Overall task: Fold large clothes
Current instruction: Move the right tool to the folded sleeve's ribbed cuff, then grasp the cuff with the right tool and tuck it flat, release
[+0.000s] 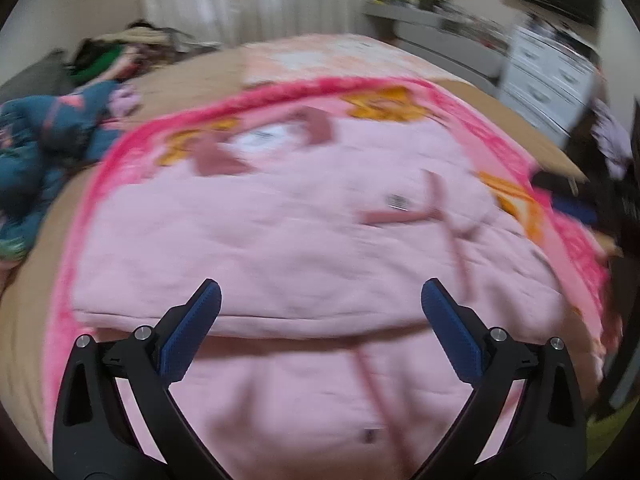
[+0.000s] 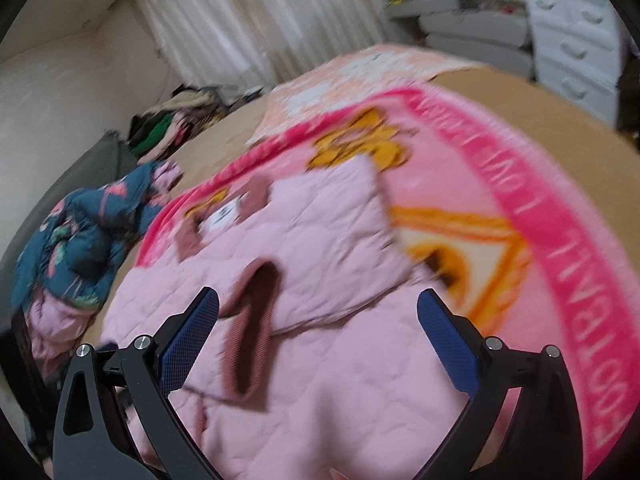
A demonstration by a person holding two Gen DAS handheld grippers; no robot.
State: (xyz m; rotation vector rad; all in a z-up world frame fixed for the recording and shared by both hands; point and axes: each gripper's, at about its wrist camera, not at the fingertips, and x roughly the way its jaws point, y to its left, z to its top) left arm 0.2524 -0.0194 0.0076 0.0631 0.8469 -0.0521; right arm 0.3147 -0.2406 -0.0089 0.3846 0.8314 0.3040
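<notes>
A pale pink quilted jacket (image 1: pixel 280 232) lies spread across a bright pink blanket (image 2: pixel 560 240) on a bed (image 2: pixel 532 104), partly folded, with one panel turned over the body so that a fold edge runs across it in the left wrist view. Its darker pink collar (image 1: pixel 316 124) sits at the far end, a white label showing inside. In the right wrist view a sleeve cuff (image 2: pixel 256 320) with a dark lining gapes open on top of the garment, near the middle.

The left gripper (image 1: pixel 320 300) hangs over the near half of the jacket with its blue-padded jaws spread wide and nothing between them. The right gripper (image 2: pixel 318 304) hangs over the cuff and the folded panel, its jaws likewise wide apart and gripping nothing.

The blanket carries orange and white figures and white lettering along its pink border. To the left on the bed lies a crumpled teal garment (image 2: pixel 80 232) with pink markings; farther back is a heap of mixed clothes (image 2: pixel 176 116). A white curtain (image 2: pixel 248 20) hangs behind, and a white chest of drawers (image 2: pixel 572 36) stands at the far right. Both views are blurred.
</notes>
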